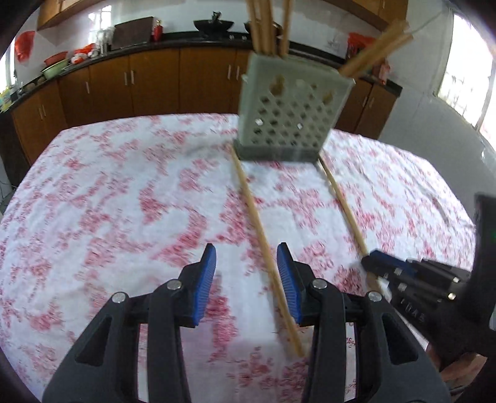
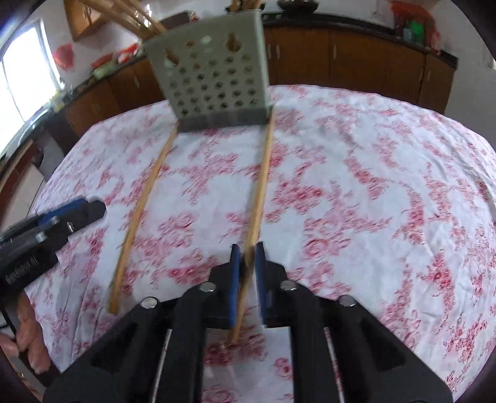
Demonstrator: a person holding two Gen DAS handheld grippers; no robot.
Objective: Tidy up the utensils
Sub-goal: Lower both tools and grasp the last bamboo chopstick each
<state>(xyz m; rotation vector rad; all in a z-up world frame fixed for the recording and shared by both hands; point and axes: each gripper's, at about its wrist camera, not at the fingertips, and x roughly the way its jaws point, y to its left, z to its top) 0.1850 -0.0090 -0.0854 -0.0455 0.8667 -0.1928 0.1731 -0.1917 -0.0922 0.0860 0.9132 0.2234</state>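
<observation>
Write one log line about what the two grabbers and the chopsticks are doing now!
right gripper: shut on right chopstick | left gripper: open over left chopstick | holder: upright on tablecloth

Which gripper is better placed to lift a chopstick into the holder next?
Right gripper: jaws already closed around its chopstick. Left gripper is open, its chopstick beside one pad. Holder straight ahead.

1. A white cloth printed with red flowers (image 1: 124, 201) covers the bench.
2. Beyond the cloth runs a row of brown wooden cabinets (image 1: 148, 80) with a dark countertop.
3. On that countertop sits a black wok (image 1: 213, 25).
4. Left of the wok stands a green basin (image 1: 54, 69).
</observation>
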